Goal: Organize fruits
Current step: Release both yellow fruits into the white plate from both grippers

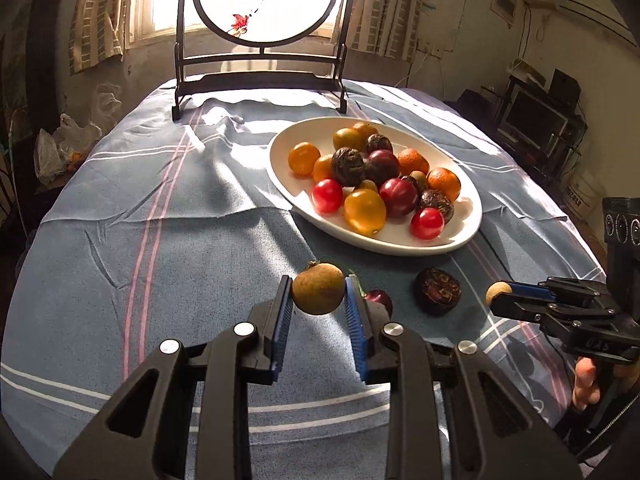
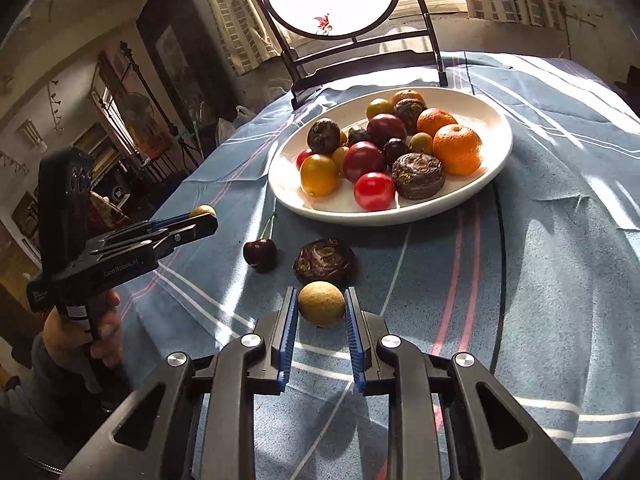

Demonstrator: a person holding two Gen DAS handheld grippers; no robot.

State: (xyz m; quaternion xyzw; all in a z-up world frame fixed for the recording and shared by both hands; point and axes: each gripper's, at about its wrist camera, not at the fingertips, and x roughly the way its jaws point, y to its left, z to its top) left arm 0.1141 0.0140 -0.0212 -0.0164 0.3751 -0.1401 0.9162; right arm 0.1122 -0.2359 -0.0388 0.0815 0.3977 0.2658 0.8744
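Left gripper (image 1: pixel 318 290): clamped on a longan (image 1: pixel 318 289)
Right gripper (image 2: pixel 321 305): clamped on second longan (image 2: pixel 321 303)
Plate (image 1: pixel 288 184): heaped with fruit

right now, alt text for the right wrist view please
The right hand-held gripper is shut on a small tan longan above a blue striped tablecloth. Just beyond lie a dark wrinkled fruit and a cherry, before a white plate heaped with fruit. At left, the left hand-held gripper holds another longan.
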